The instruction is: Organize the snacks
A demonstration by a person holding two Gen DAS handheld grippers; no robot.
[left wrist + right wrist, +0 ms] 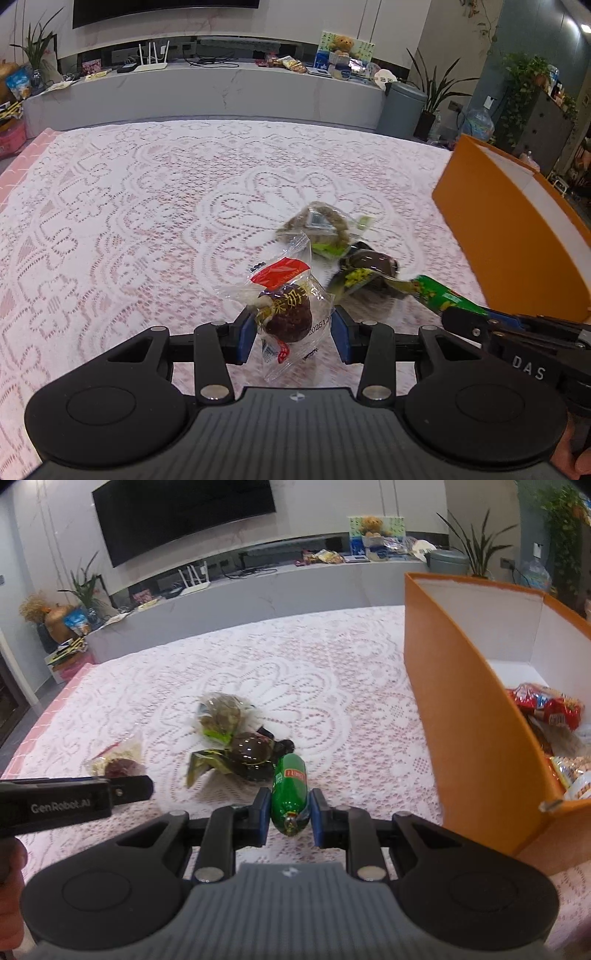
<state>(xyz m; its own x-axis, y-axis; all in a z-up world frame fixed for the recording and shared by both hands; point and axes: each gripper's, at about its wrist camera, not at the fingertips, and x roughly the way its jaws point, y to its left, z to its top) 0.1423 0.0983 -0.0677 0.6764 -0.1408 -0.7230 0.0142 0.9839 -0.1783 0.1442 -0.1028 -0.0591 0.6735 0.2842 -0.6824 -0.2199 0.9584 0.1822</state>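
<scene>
My left gripper (293, 332) is shut on a clear-wrapped snack (286, 306) with a red label and a dark round sweet inside, held just above the lace cloth. My right gripper (290, 812) is shut on a green tube-shaped snack packet (290, 786), its blue pads pressing both sides. In the left wrist view the right gripper (476, 321) comes in from the right with the green packet (443, 295) sticking out. Two more packets lie on the cloth ahead: an olive-brown one (221, 712) and a dark glossy one (251, 753).
An open orange box (461, 720) stands at the right on the table and holds several wrapped snacks (546, 709). A white lace cloth (147, 206) covers the pink table. Beyond the far edge are a low TV console (221, 92) and a grey bin (402, 105).
</scene>
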